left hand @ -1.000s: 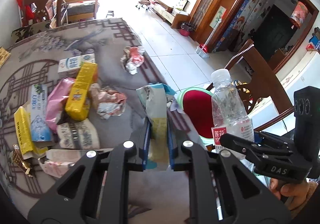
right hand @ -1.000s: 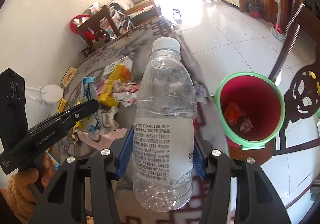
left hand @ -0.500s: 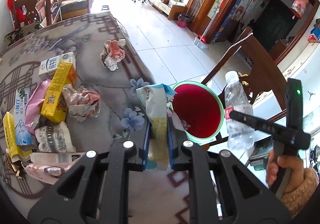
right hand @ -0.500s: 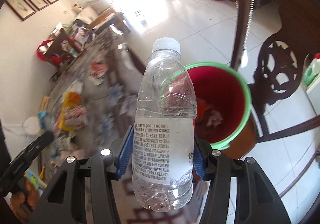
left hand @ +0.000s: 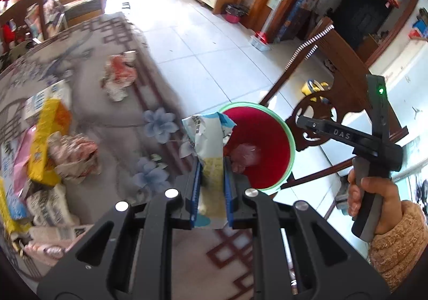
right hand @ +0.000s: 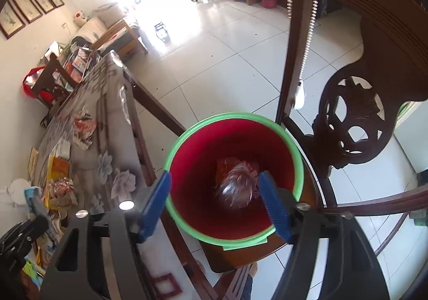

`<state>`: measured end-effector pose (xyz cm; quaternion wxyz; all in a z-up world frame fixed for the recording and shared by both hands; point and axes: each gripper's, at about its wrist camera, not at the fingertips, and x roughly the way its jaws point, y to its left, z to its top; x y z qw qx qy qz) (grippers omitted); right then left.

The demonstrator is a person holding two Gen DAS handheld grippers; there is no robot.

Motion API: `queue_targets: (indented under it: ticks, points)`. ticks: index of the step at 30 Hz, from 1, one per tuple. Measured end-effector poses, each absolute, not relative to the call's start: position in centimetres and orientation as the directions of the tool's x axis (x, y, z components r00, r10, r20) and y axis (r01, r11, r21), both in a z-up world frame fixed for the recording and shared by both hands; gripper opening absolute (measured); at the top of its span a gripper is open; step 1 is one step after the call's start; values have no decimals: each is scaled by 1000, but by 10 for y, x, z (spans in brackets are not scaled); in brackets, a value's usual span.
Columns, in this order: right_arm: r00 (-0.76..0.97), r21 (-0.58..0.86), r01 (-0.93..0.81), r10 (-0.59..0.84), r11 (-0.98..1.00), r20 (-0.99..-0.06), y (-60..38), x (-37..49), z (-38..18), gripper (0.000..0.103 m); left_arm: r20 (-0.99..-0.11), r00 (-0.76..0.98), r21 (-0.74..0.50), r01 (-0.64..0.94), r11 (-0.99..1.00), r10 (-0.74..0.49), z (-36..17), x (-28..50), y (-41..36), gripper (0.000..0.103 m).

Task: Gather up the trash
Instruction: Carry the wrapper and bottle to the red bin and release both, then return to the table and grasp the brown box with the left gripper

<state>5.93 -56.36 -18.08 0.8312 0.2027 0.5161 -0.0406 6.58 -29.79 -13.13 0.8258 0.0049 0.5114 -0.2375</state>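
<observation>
The left gripper (left hand: 211, 179) is clamped on a torn snack bag (left hand: 207, 136), which stands upright between the blue pads with its ripped top poking up. The red bin (right hand: 267, 144) with the green rim sits just ahead and a bit to the right of that bag, lower down, beside the bench (left hand: 149, 91). So I'd guess the bag only needs a short carry forward-right to clear the rim before it can drop.

The right gripper (right hand: 216, 203) hangs right over the bin mouth, spread wide with nothing between the pads. A clear plastic bottle (right hand: 236, 190) lies down in the bin, seen end-on through glare, so it's hard to make out.

More wrappers (left hand: 72, 158) and a yellow box (left hand: 45, 144) sit on the bench to the left, motion-blurred. The lower end of the bag is hidden by the gripper.
</observation>
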Motion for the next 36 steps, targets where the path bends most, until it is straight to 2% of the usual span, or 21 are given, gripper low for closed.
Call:
queue_targets:
  ticks: [10, 20, 21, 22, 23, 24, 33, 36]
  points:
    - [455, 319, 380, 125, 868, -882, -592, 28, -180, 72, -865, 220, -271, 551, 789, -451, -170, 92, -389, 15]
    - [444, 292, 406, 93, 866, -891, -591, 4, -177, 72, -856, 199, -264, 626, 734, -478, -173, 98, -433, 17]
    - [444, 289, 406, 90, 867, -891, -591, 2, -176, 72, -853, 204, -266, 622, 737, -480, -171, 99, -433, 19]
    - [446, 286, 407, 85, 868, -891, -590, 0, -175, 72, -850, 211, -269, 613, 743, -483, -169, 100, -432, 33]
    - [447, 284, 407, 82, 868, -891, -589, -2, -173, 72, -847, 216, -274, 607, 746, -487, -168, 101, -429, 56]
    - [449, 283, 407, 79, 869, -890, -587, -3, -171, 72, -836, 226, -288, 595, 751, -499, -165, 101, -425, 61]
    - [472, 260, 358, 66, 897, -879, -555, -13, -150, 72, -796, 274, -318, 568, 759, -539, -132, 86, -387, 63]
    - [484, 256, 331, 69, 908, -872, -538, -16, -142, 72, -780, 301, -323, 556, 766, -548, -119, 77, -367, 66]
